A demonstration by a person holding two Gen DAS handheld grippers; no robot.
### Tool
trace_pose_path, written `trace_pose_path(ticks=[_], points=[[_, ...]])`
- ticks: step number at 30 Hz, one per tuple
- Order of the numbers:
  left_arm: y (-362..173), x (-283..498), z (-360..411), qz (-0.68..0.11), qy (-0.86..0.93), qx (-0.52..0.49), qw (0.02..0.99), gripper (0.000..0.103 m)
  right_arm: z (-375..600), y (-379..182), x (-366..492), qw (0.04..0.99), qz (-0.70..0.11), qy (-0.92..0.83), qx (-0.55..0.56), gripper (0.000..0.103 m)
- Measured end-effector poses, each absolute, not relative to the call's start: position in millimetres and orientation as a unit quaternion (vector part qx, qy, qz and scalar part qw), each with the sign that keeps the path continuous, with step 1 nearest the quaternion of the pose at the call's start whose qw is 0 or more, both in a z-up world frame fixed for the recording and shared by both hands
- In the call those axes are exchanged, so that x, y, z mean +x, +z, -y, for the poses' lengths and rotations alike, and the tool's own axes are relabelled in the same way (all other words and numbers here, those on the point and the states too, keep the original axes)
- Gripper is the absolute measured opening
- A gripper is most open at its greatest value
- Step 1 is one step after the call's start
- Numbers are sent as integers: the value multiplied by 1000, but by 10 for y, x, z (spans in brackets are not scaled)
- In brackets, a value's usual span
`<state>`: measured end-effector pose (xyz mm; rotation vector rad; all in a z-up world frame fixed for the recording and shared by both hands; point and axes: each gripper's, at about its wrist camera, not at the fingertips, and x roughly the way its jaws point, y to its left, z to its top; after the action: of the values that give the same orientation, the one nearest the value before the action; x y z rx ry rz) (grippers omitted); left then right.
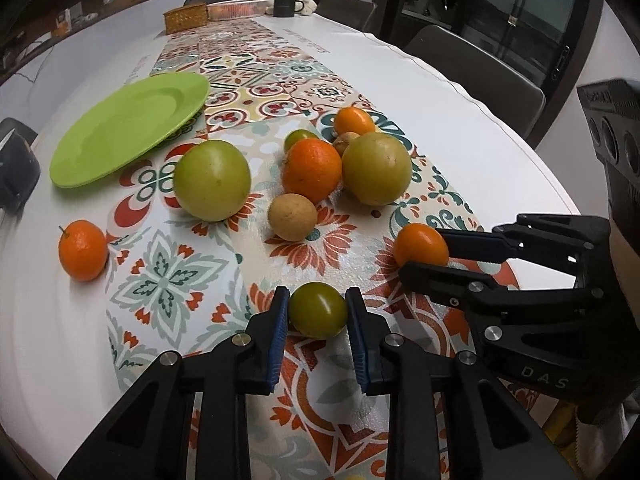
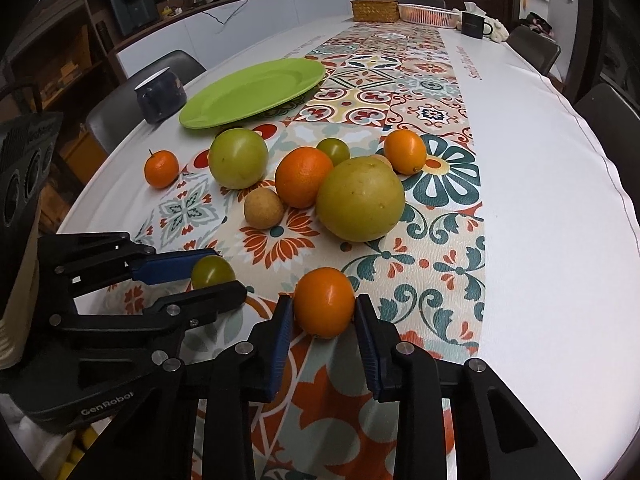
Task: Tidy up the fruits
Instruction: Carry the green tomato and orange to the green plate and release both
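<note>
Left gripper (image 1: 317,312) clamps a green fruit (image 1: 318,310) — right gripper (image 2: 324,316) clamps an orange (image 2: 325,302), both near the table edge (image 2: 600,168).

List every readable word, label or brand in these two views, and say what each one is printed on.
"GenRobot": on the body of the left gripper, seen in the right wrist view.
"DAS": partial lettering on the body of the right gripper, seen in the left wrist view.
Red lettering along the white edge of the tablecloth: too blurred to read.
Wall posters: unreadable.
</note>
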<state>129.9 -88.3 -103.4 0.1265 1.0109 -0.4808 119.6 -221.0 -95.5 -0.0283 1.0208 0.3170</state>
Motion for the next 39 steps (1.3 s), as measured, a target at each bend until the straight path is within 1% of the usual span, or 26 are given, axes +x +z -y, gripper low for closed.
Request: trace_pose_path(ticks=[11,22,30,33,39], points=[[-789,1271,687,-453,-198,49,868,29,2129,-765,1160,872,-465,150,-22,32],[-388,1339,410,-411,-164,45,896,29,1887,-404,1239,890,-423,170,-35,32],[-219,1650,206,-381,-129,56,914,29,1674,-102,1603,907,-376,182,-51,32],[-179,1812,107,-374,-119,58,918,29,1586,-49,1787,909,-370,186,-55,32],[-183,2247,-98,-389,-111,54,913,29,1363,-27,2253,904,-377,192,-60,32]])
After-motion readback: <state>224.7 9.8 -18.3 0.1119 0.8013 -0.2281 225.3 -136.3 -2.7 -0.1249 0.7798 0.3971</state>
